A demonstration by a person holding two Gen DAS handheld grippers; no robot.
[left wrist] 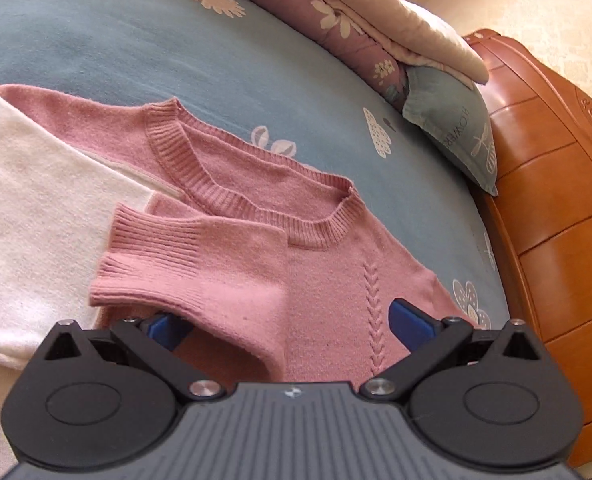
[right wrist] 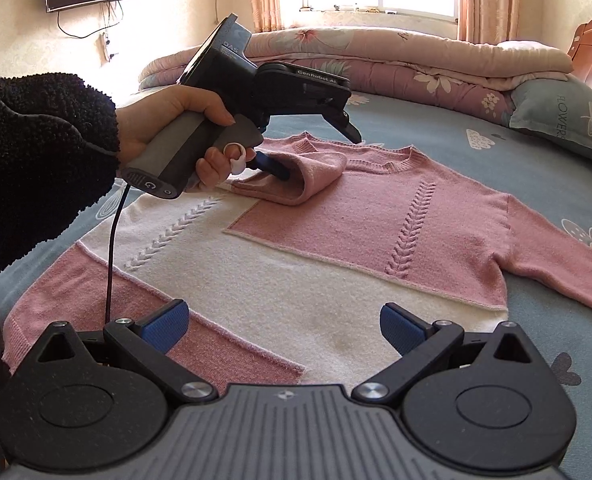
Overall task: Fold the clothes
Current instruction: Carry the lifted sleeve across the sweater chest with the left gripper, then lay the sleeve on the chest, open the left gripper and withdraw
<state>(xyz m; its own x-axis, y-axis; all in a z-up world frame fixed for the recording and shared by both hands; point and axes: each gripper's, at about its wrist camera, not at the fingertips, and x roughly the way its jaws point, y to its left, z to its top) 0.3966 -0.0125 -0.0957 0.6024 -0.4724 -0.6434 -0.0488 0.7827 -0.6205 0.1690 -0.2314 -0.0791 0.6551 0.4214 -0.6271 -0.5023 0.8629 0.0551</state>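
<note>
Sweater [right wrist: 336, 232] lies flat on the bed [right wrist: 476, 160]; 1 sleeve [left wrist: 183, 280] folded in. Left gripper [left wrist: 291, 320] is spread around it, right gripper [right wrist: 283, 328] apart, hovering. Next: fold the other sleeve.

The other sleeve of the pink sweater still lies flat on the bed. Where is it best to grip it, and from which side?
Probably the cuff end of the unfolded sleeve: it lies flat and free on the bed sheet, so the open right gripper could come from the outer side.
</note>
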